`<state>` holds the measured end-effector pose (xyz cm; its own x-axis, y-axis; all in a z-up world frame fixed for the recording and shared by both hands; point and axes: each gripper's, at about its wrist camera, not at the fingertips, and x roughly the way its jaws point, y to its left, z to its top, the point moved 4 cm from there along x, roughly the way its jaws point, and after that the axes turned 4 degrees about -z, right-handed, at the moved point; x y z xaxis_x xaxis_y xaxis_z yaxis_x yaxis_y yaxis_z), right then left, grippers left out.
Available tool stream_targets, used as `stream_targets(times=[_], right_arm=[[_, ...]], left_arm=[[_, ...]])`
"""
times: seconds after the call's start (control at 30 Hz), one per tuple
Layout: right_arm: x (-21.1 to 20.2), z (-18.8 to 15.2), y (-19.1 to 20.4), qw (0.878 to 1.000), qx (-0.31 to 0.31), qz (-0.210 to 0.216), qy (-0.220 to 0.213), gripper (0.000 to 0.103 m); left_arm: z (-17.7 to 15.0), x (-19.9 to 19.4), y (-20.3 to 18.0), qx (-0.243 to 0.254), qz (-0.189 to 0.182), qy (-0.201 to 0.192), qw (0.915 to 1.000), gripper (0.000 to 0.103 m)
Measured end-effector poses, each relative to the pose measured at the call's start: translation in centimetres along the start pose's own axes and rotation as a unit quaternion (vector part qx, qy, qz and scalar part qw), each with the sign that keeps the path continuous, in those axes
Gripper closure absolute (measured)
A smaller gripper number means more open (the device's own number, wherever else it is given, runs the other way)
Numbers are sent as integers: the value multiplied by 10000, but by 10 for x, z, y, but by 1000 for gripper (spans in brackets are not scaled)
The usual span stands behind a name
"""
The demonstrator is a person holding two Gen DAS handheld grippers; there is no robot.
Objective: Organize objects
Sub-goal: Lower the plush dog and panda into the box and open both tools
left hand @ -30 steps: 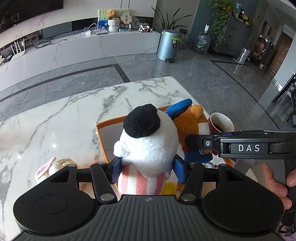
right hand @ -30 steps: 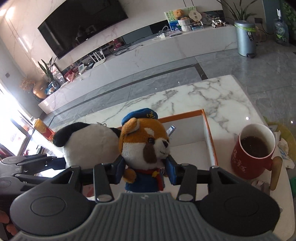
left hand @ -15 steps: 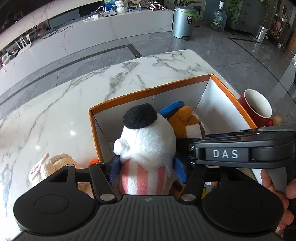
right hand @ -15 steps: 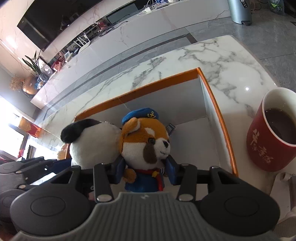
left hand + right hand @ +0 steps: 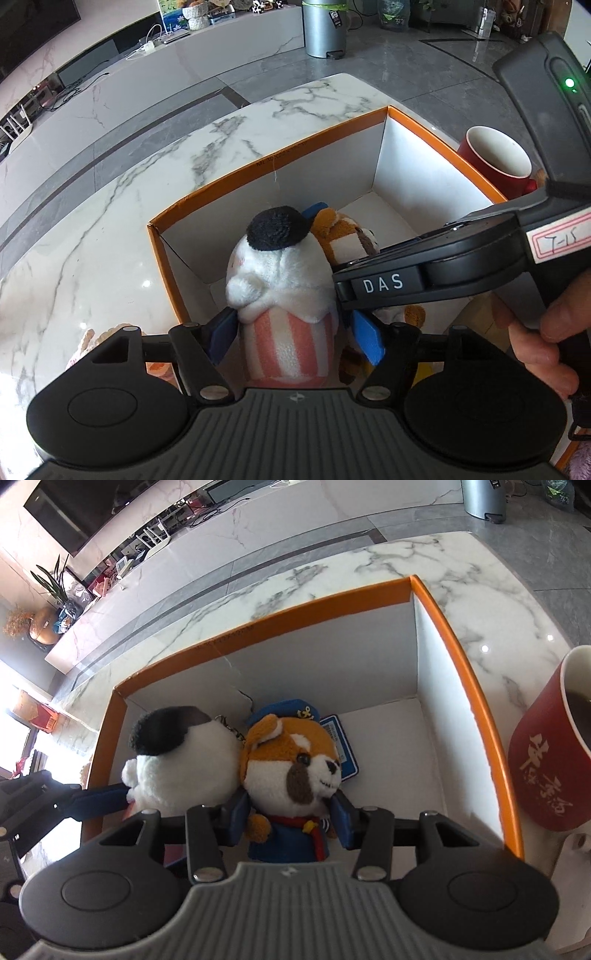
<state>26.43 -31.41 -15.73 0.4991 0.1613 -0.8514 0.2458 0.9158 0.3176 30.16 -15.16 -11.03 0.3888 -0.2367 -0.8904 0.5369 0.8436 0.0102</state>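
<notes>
A white plush (image 5: 280, 280) with a black ear and pink-striped body stands inside the orange-rimmed box (image 5: 273, 162), near its left wall. My left gripper (image 5: 293, 338) straddles its striped body. Its jaws are opening, and both blue pads stand just off the fabric. Beside it is an orange plush (image 5: 291, 768) in a blue sailor cap and suit, low in the box (image 5: 295, 609), with my right gripper (image 5: 290, 825) shut on its body. The two toys (image 5: 184, 768) touch head to head. A left finger (image 5: 99, 801) reaches over the box's left rim.
A red mug (image 5: 546, 768) holding dark drink stands just outside the box's right wall. A pale pink plush (image 5: 85, 343) lies on the marble table left of the box. A blue tag (image 5: 340, 746) lies on the box floor. A person's hand (image 5: 535, 332) holds the right gripper.
Both grippers came down with their toys, from above the rim to inside the box. The left pads have spread away from the white plush. The right pads still press the orange plush.
</notes>
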Motion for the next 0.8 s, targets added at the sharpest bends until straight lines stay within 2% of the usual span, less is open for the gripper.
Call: stream_targets(times=[0.23,0.43,0.47,0.57,0.63,0.7,0.8], right_arm=[[6,0,0,9999,-33,145,-1,48],[3,-2,2,9997,-140,166,-91,46],[1,-3,2,9996,-158,179,-126,46],[-8,-3,1,9991,-190,286,-266,46],[-12,-4,1,9986,-245,358,-310,49],[-12,-5,1,9983,-326,341,-345,59],[-12,-5,3,9977,-462,339,-357,70]], left_arm=[[-3,-11,-2,190,-138,93,9997,23],[-1,-9,2,238,24,126,9996,47],[-1,-7,2,240,39,157,9996,53],[1,3,2,239,19,242,9994,56],[3,9,1,280,91,243,9993,58],[6,15,2,288,198,220,9991,60],[10,18,5,225,327,149,9991,60]])
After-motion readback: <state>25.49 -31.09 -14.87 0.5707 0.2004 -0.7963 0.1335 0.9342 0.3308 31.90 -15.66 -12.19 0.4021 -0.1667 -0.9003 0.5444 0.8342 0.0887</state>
